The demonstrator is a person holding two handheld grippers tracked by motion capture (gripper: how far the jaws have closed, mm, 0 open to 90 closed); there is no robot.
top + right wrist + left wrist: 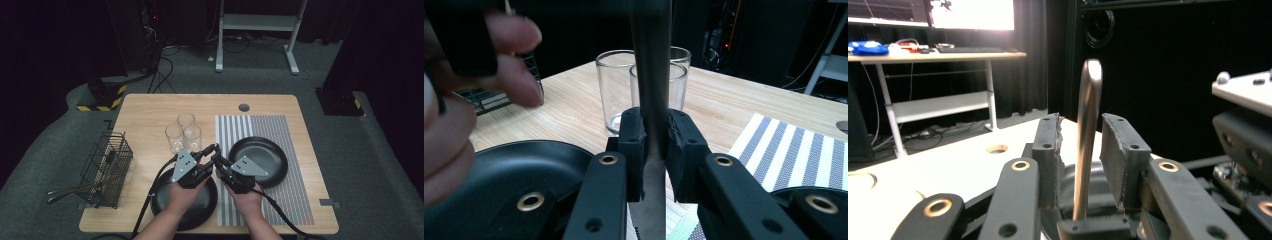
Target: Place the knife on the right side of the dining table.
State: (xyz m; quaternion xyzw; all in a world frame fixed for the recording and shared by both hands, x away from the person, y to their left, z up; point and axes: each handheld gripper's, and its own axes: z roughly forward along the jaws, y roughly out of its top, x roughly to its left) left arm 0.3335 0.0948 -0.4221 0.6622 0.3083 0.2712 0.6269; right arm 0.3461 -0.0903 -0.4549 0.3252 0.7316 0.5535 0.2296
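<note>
While seemingly changing grip on the metal knife (651,75), upright at lower centre of the high view between two black plates (260,150): pinched tight by right gripper (655,127), merely flanked by left gripper (1083,130), pads parted, not pressing.

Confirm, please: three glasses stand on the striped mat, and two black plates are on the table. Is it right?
Not quite. The three glasses stand on the bare wood of the table, left of the striped mat, as the high view shows. Two black plates are indeed on the table.
</note>
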